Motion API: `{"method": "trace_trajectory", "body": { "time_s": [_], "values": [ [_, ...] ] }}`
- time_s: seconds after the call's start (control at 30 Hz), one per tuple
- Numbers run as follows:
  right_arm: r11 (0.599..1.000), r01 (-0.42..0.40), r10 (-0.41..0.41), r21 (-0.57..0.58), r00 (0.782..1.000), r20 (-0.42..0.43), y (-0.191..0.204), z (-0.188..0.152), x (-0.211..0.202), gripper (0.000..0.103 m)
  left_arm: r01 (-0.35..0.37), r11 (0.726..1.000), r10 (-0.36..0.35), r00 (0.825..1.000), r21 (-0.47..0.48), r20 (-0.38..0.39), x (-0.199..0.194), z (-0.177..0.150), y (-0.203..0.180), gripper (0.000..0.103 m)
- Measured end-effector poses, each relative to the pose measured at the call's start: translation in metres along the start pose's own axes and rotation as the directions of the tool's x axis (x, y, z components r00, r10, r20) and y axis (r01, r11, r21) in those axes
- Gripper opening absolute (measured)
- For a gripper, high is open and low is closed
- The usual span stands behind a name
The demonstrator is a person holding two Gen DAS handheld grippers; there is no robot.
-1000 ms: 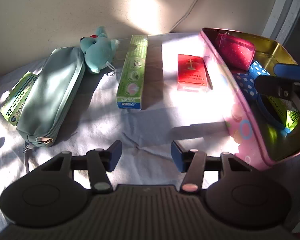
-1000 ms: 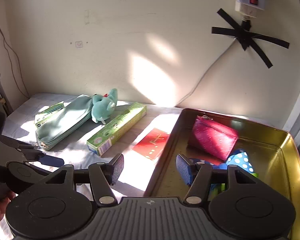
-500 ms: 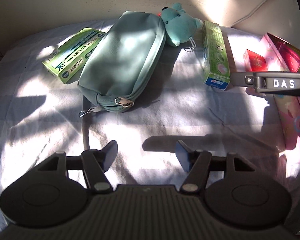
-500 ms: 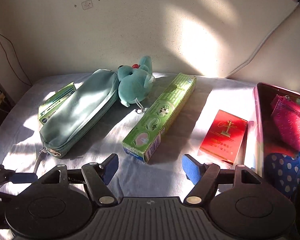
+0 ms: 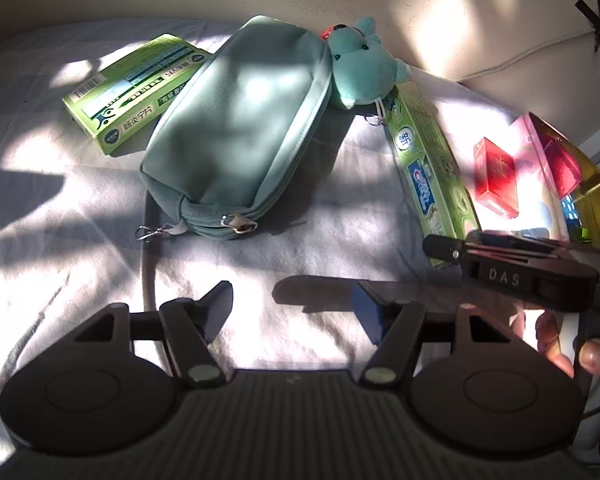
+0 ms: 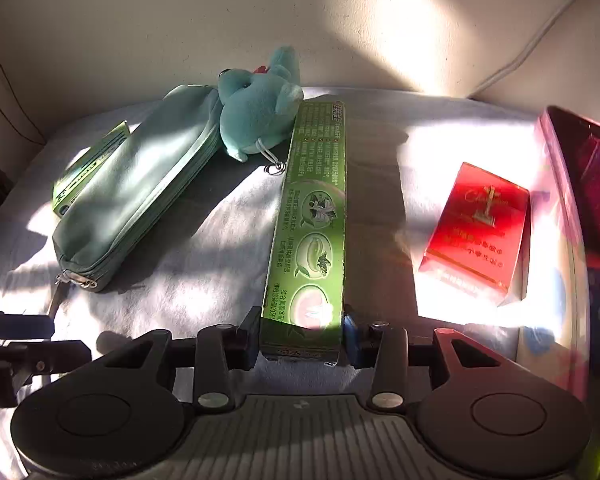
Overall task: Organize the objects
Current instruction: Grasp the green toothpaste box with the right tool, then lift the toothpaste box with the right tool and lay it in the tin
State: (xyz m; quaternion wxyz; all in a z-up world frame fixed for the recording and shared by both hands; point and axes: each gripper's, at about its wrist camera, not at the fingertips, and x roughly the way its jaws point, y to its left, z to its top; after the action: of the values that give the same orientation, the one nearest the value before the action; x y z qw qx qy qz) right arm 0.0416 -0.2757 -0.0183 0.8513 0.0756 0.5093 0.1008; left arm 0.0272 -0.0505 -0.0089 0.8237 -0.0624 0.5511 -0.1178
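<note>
A long green toothpaste box point(image 6: 312, 224) lies on the white cloth; my right gripper point(image 6: 302, 336) has its jaws closed against the box's near end. The box also shows in the left wrist view point(image 5: 428, 168), with the right gripper point(image 5: 444, 248) at its near end. My left gripper point(image 5: 292, 308) is open and empty above the cloth, in front of a teal zip pouch point(image 5: 240, 132). A teal plush toy point(image 5: 364, 68) leans on the pouch's far end. A red pack point(image 6: 476, 232) lies right of the toothpaste box.
A pink tin tray point(image 5: 540, 148) with a gold inside stands at the right, holding a magenta purse point(image 5: 560, 160) and a blue dotted item. A second green box point(image 5: 136, 88) lies left of the pouch. A wall runs close behind.
My right gripper moved forward and down from the tray to the toothpaste box and closed on its near end. My left gripper swung left and closer to the pouch, staying open.
</note>
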Motion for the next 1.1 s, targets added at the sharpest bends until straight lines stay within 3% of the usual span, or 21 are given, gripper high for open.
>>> {"method": "trace_trajectory", "body": {
  "time_s": [0.07, 0.2, 0.33, 0.37, 0.4, 0.47, 0.57, 0.67, 0.83, 0.97, 1.1],
  "values": [
    [0.988, -0.114, 0.121, 0.109, 0.991, -0.059, -0.016, -0.020, -0.015, 0.034, 0.066, 0.998, -0.066, 0.998, -0.016, -0.020, 0.005, 0.003, -0.011, 0.074],
    [0.918, -0.276, 0.322, 0.284, 0.938, -0.130, -0.040, -0.057, -0.031, 0.033, 0.178, 0.982, -0.182, 0.979, -0.055, -0.086, 0.021, 0.001, -0.041, 0.081],
    [0.904, -0.336, 0.379, 0.264, 0.916, -0.131, -0.049, -0.069, -0.048, 0.033, 0.171, 0.985, -0.170, 0.976, -0.007, -0.138, 0.041, -0.007, -0.075, 0.082],
    [0.899, -0.352, 0.394, 0.259, 0.910, -0.128, -0.051, -0.072, -0.051, 0.033, 0.169, 0.986, -0.167, 0.976, 0.006, -0.140, 0.044, -0.010, -0.081, 0.079],
    [0.893, -0.371, 0.411, 0.254, 0.903, -0.124, -0.054, -0.075, -0.055, 0.033, 0.169, 0.985, -0.165, 0.977, 0.018, -0.135, 0.046, -0.013, -0.087, 0.068],
    [0.896, -0.380, 0.413, 0.230, 0.903, -0.118, -0.060, -0.079, -0.064, 0.033, 0.208, 0.978, -0.204, 0.971, 0.016, -0.122, 0.043, -0.017, -0.096, 0.049],
    [0.894, -0.407, 0.425, 0.187, 0.903, -0.065, -0.069, -0.078, -0.083, 0.033, 0.216, 0.975, -0.213, 0.976, 0.061, -0.055, 0.024, -0.014, -0.113, 0.049],
    [0.912, -0.401, 0.400, 0.091, 0.916, 0.024, -0.076, -0.071, -0.109, 0.034, 0.228, 0.968, -0.232, 0.972, 0.104, 0.029, 0.000, -0.004, -0.134, 0.048],
    [0.922, -0.387, 0.377, 0.026, 0.909, 0.178, -0.105, -0.066, -0.155, 0.034, 0.286, 0.942, -0.311, 0.941, 0.174, 0.137, -0.029, 0.009, -0.177, 0.046],
    [0.946, -0.321, 0.304, 0.033, 0.920, 0.246, -0.134, -0.071, -0.175, 0.034, 0.295, 0.925, -0.332, 0.934, 0.239, 0.131, -0.018, 0.014, -0.220, 0.046],
    [0.955, -0.273, 0.241, 0.116, 0.943, 0.231, -0.163, -0.084, -0.163, 0.034, 0.310, 0.914, -0.334, 0.941, 0.264, 0.050, 0.016, 0.015, -0.254, 0.047]
  ]
}}
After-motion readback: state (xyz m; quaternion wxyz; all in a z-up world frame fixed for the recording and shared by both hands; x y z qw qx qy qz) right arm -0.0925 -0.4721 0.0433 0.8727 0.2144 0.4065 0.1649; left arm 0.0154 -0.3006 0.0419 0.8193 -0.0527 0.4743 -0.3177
